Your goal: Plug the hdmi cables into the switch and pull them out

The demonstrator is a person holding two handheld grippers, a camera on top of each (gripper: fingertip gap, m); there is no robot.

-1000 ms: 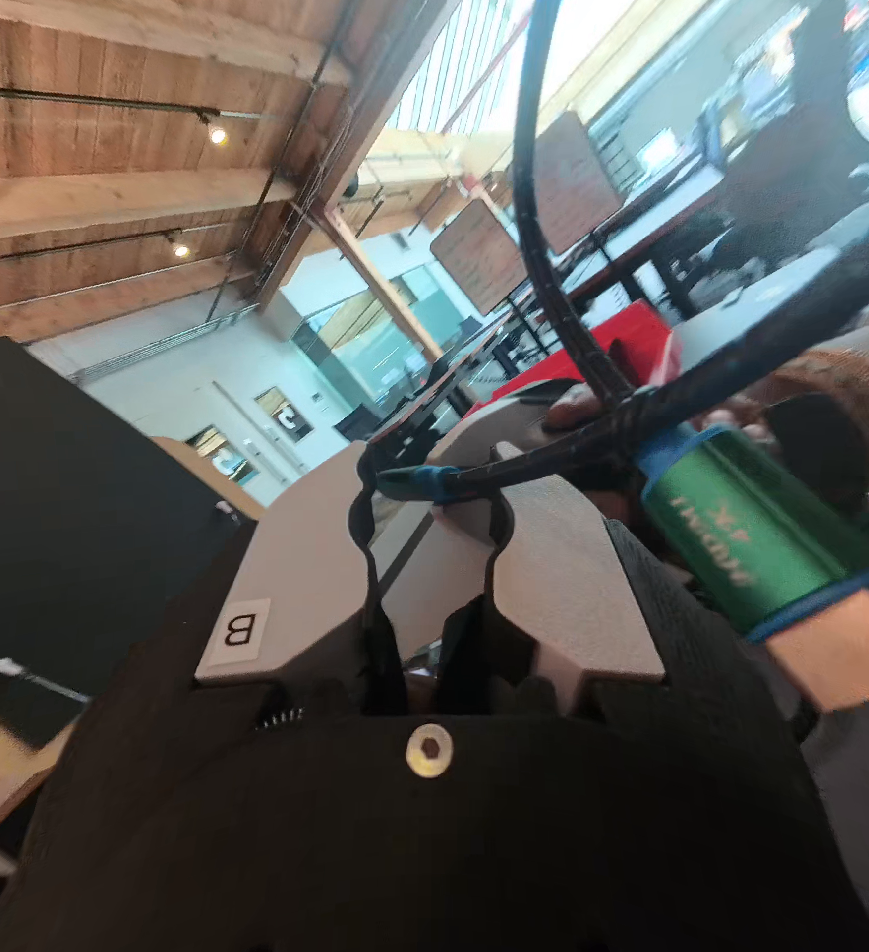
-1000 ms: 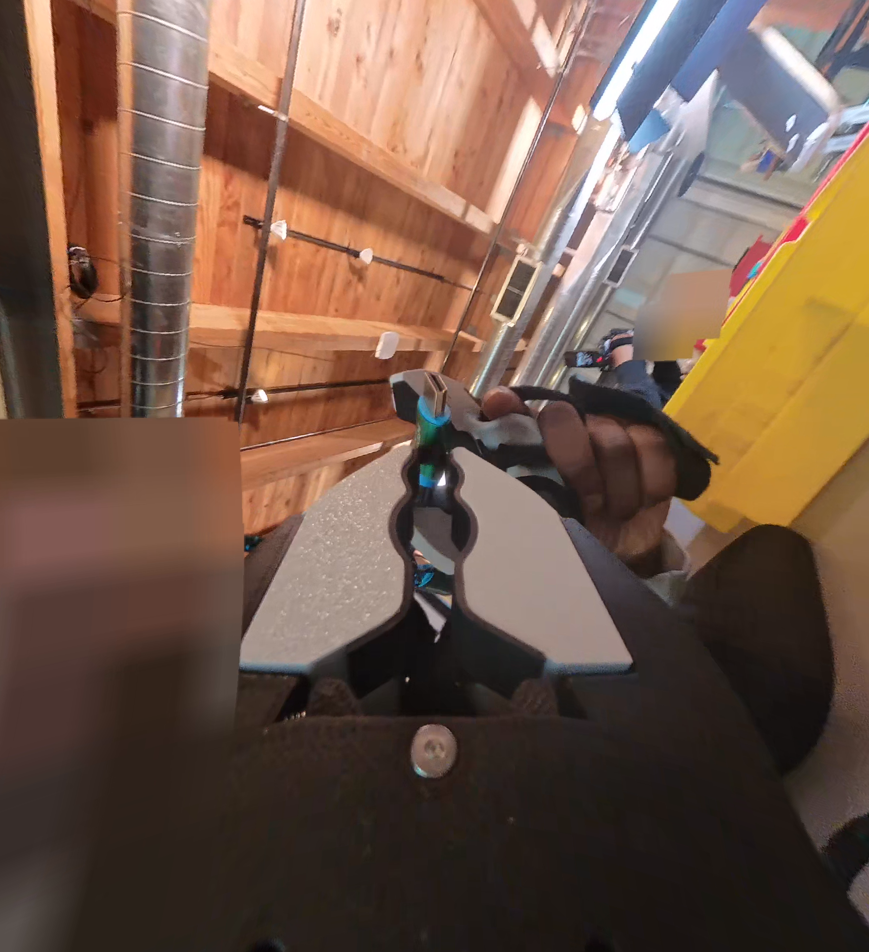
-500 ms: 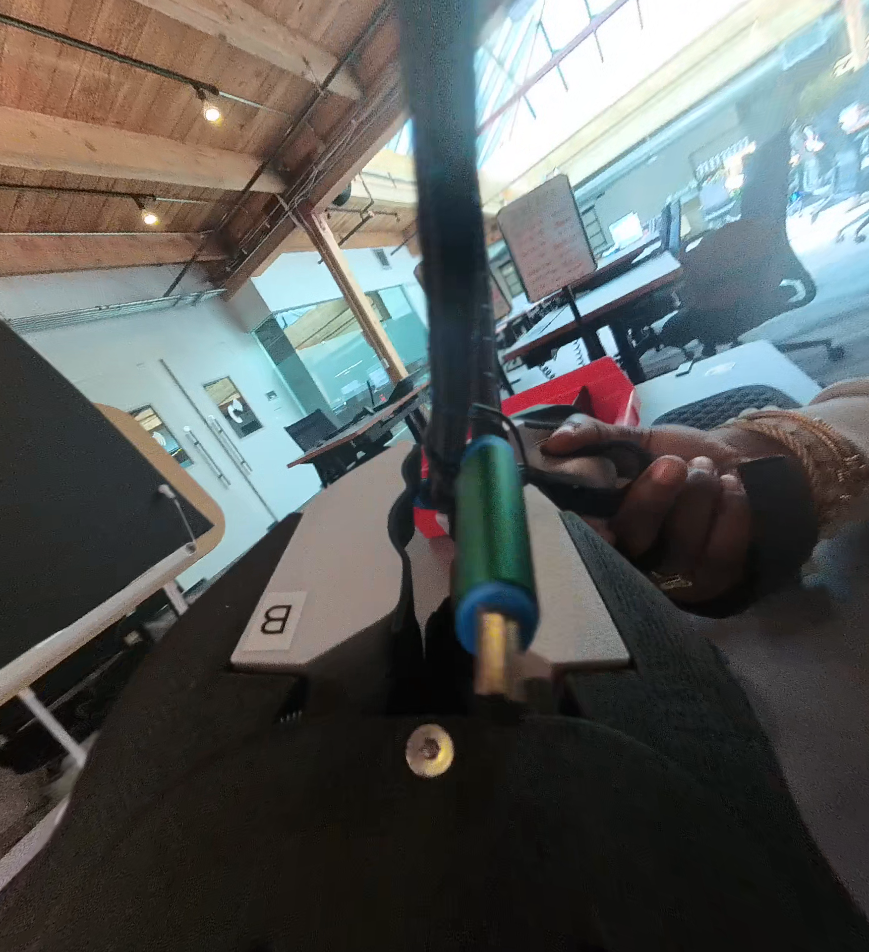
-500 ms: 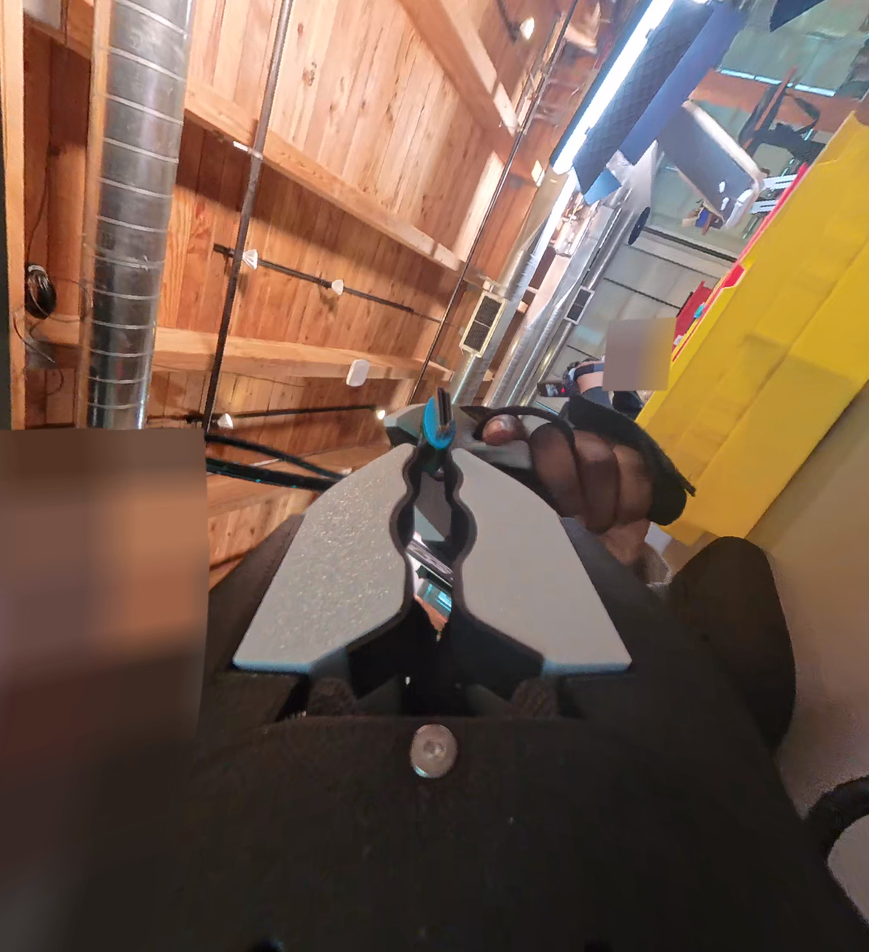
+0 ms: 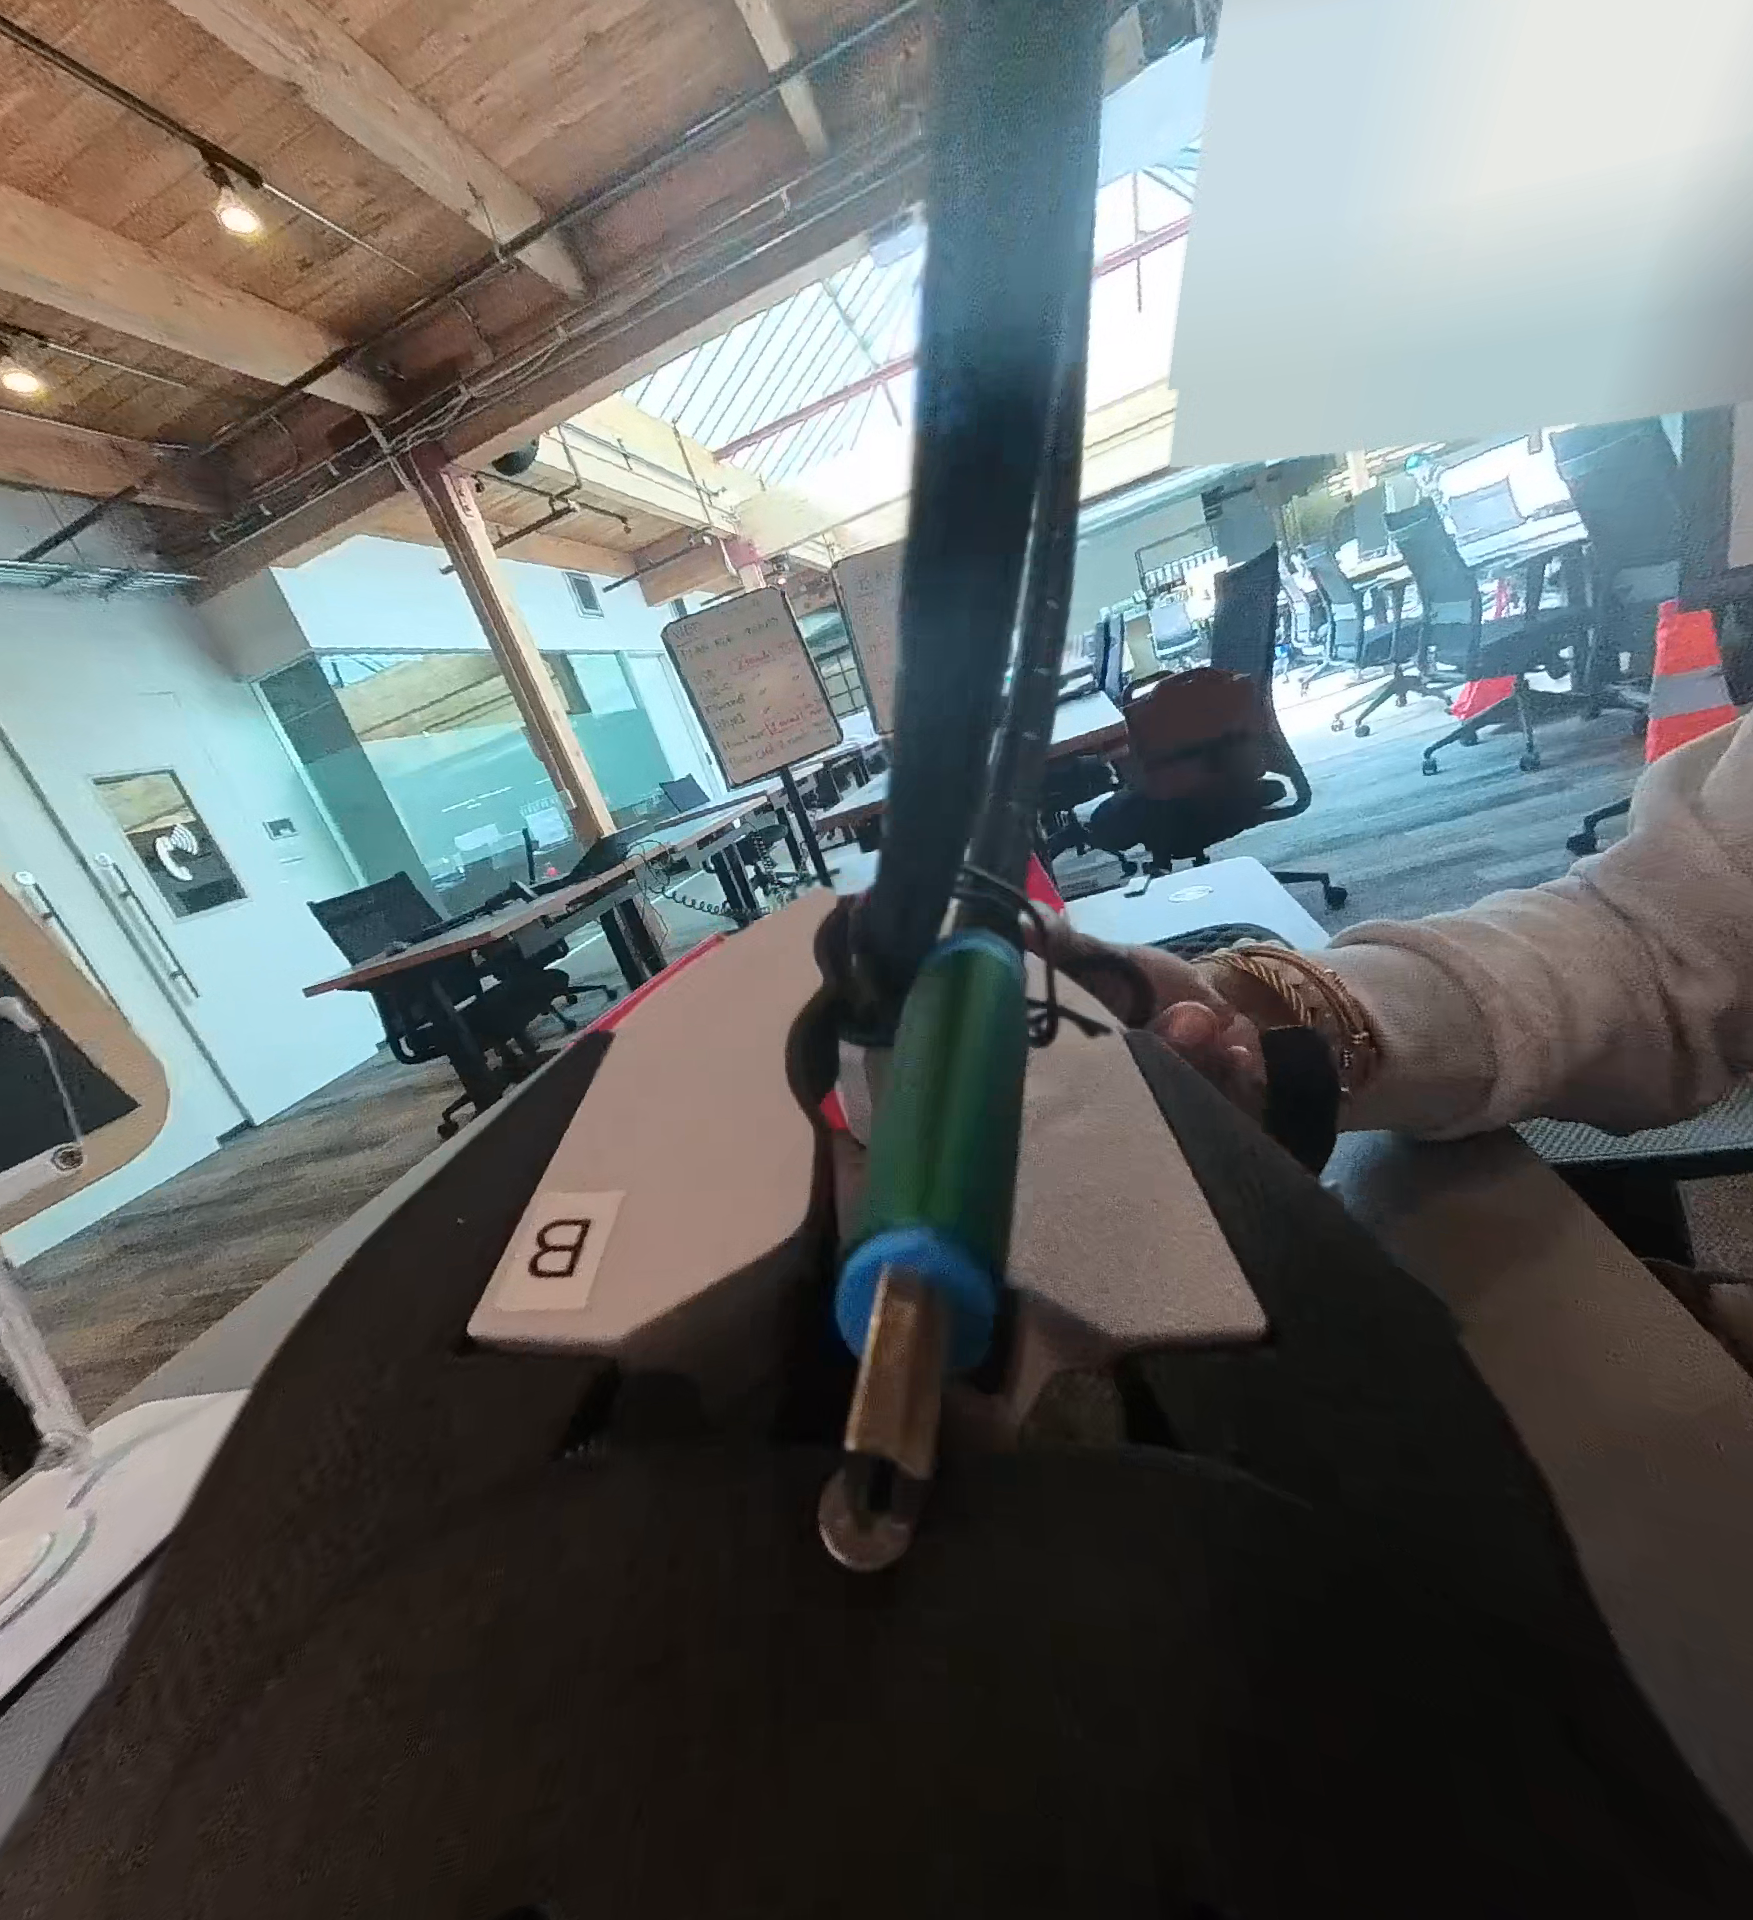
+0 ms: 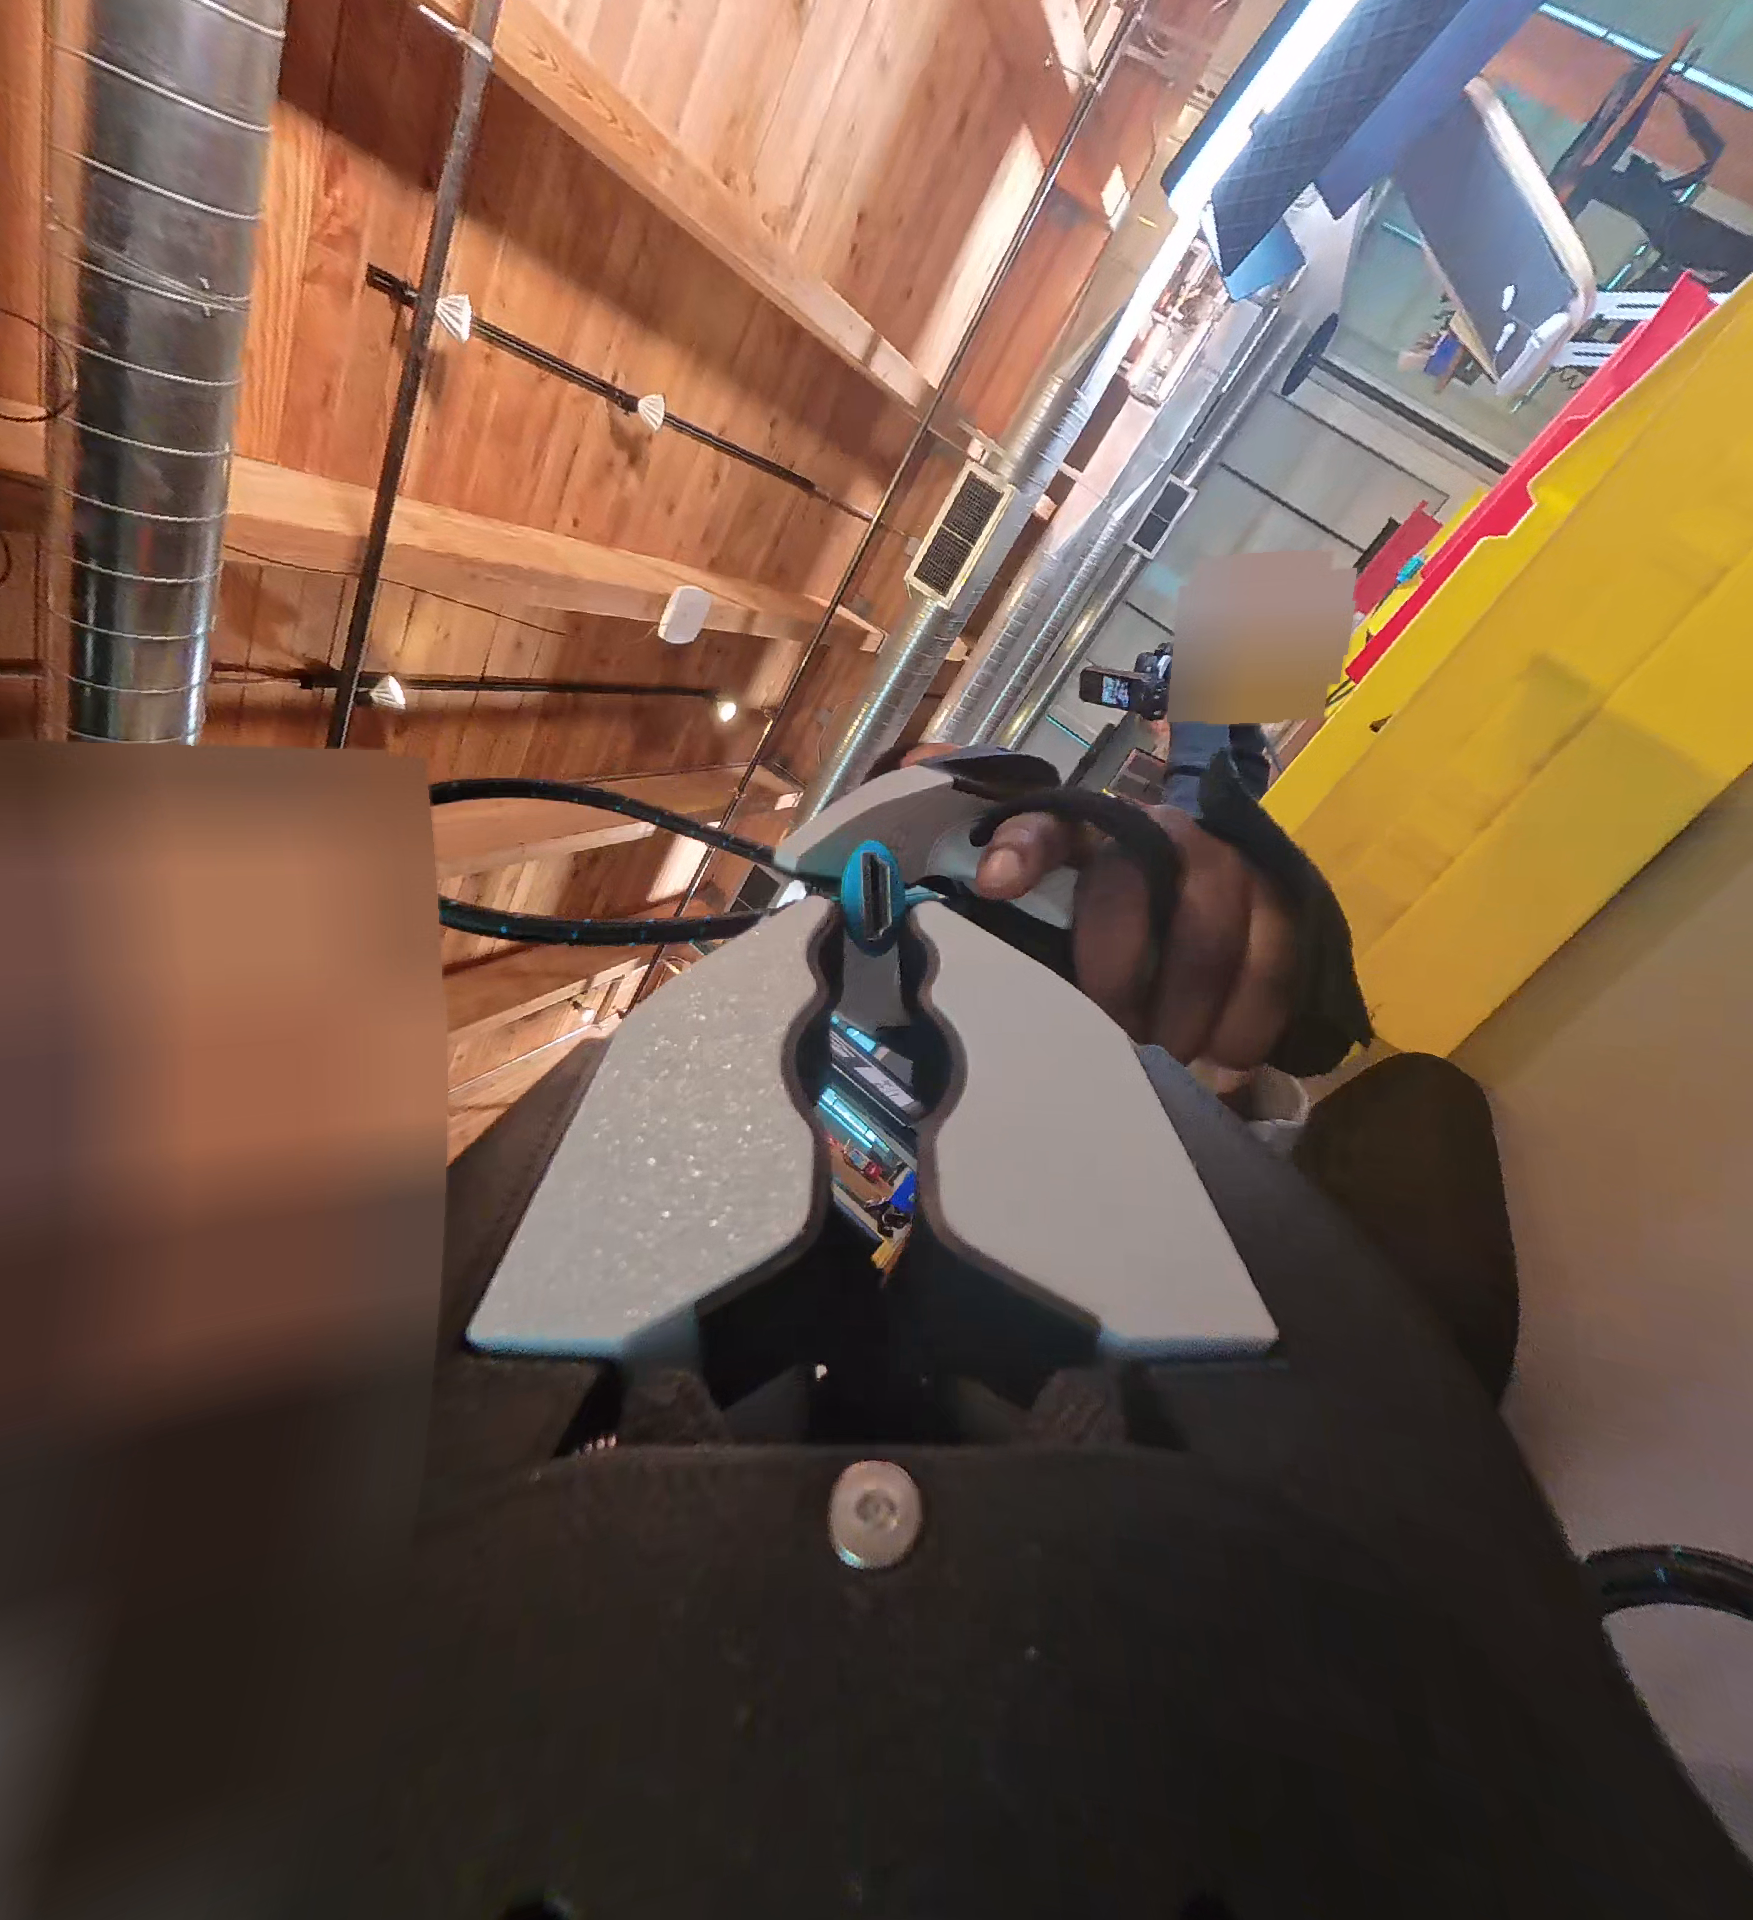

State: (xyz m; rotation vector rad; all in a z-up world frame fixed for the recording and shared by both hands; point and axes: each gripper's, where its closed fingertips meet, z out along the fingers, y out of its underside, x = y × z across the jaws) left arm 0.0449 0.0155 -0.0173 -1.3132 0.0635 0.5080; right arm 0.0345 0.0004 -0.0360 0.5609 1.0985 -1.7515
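Observation:
My left gripper (image 5: 851, 997) is shut on a black braided HDMI cable (image 5: 997, 416) just behind its green plug (image 5: 939, 1122). The plug has a blue collar and lies along the finger gap, its metal tip toward the camera. My right gripper (image 6: 872, 925) is shut at its tips on a blue-collared HDMI plug (image 6: 874, 899), whose metal end faces the camera. Its black cable (image 6: 581, 925) runs off left. The left gripper also shows in the right wrist view (image 6: 903, 821), just beyond the plug and held by a gloved hand (image 6: 1163, 935). No switch is in view.
A sleeved arm and hand (image 5: 1204, 1029) reach in from the right. Behind are desks, office chairs, a whiteboard (image 5: 752, 686) and an orange cone (image 5: 1687, 686). A yellow bin (image 6: 1578, 727) stands to the right. A cable loop (image 6: 1734, 1621) lies at the lower right.
The left view has tilted down from the ceiling toward the room. The green plug swung from the right to lie along the fingers. In the right gripper, the plug's end turned toward the camera.

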